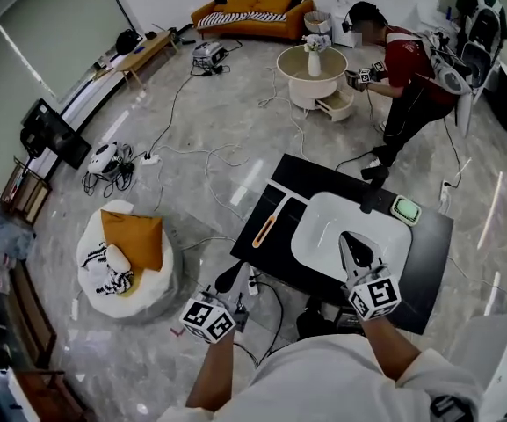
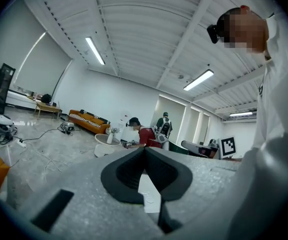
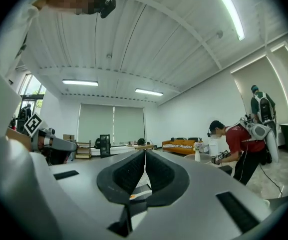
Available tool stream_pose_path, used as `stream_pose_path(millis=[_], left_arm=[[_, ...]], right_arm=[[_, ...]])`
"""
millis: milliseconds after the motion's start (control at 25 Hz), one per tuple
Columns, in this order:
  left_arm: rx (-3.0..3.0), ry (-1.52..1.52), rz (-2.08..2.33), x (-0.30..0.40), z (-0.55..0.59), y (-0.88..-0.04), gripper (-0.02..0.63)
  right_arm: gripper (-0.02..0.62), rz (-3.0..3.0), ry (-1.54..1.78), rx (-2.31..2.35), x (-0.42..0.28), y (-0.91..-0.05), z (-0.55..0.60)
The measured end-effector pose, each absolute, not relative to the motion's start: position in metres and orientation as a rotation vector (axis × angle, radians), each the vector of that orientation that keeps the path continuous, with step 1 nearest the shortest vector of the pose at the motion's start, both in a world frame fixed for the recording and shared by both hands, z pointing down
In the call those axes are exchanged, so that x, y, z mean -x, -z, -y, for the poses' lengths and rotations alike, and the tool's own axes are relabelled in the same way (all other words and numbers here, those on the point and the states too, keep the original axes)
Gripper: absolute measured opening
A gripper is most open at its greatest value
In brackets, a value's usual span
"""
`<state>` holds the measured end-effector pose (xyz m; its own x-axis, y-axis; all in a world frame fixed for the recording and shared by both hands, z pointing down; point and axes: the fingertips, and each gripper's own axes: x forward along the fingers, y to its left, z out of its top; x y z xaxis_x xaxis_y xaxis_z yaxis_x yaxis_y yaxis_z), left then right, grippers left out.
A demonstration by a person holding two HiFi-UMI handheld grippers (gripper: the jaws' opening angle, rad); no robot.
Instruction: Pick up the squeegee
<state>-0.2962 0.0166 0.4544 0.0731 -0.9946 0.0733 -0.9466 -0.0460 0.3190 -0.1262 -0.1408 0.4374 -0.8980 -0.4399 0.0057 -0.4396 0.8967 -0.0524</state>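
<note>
The squeegee (image 1: pixel 265 229), a slim tool with an orange handle, lies on the black table (image 1: pixel 271 253) just left of a white tray (image 1: pixel 323 209). My left gripper (image 1: pixel 234 271) hovers at the table's near left edge, short of the squeegee, with its jaws shut and empty (image 2: pixel 144 148). Over the near part of the white tray my right gripper (image 1: pixel 350 238) is held level, jaws shut on nothing (image 3: pixel 144 151). A speck of orange (image 3: pixel 132 196) shows low between the right jaws in the right gripper view.
A green pad (image 1: pixel 406 209) and a black object (image 1: pixel 372 193) sit at the tray's far right. Another person (image 1: pixel 407 77) stands by a round white table (image 1: pixel 310 73). Cables (image 1: pixel 191 161) cross the floor; a white beanbag (image 1: pixel 126 262) lies left.
</note>
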Motion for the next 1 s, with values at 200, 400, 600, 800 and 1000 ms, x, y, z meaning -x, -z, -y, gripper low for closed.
stream_pose_path(millis=[200, 400, 600, 800, 1000], left_arm=[[-2.113, 0.115, 1.878, 0.312, 0.038, -0.453, 0.015], [-2.138, -0.032, 1.835, 0.325, 0.077, -0.457, 0.015], [-2.141, -0.154, 1.749, 0.334, 0.112, -0.481, 0.015], [-2.142, -0.310, 1.612, 0.338, 0.147, -0.516, 0.017], [-2.140, -0.419, 1.473, 0.346, 0.177, -0.545, 0.017]], right_arm=[[0.015, -3.043, 0.088, 0.758, 0.137, -0.446, 0.183], [0.015, -3.031, 0.132, 0.801, 0.147, -0.459, 0.211], [0.015, -3.023, 0.189, 0.793, 0.154, -0.467, 0.223], [0.015, -3.024, 0.253, 0.880, 0.146, -0.484, 0.235], [0.015, -3.066, 0.285, 0.968, 0.145, -0.500, 0.234]])
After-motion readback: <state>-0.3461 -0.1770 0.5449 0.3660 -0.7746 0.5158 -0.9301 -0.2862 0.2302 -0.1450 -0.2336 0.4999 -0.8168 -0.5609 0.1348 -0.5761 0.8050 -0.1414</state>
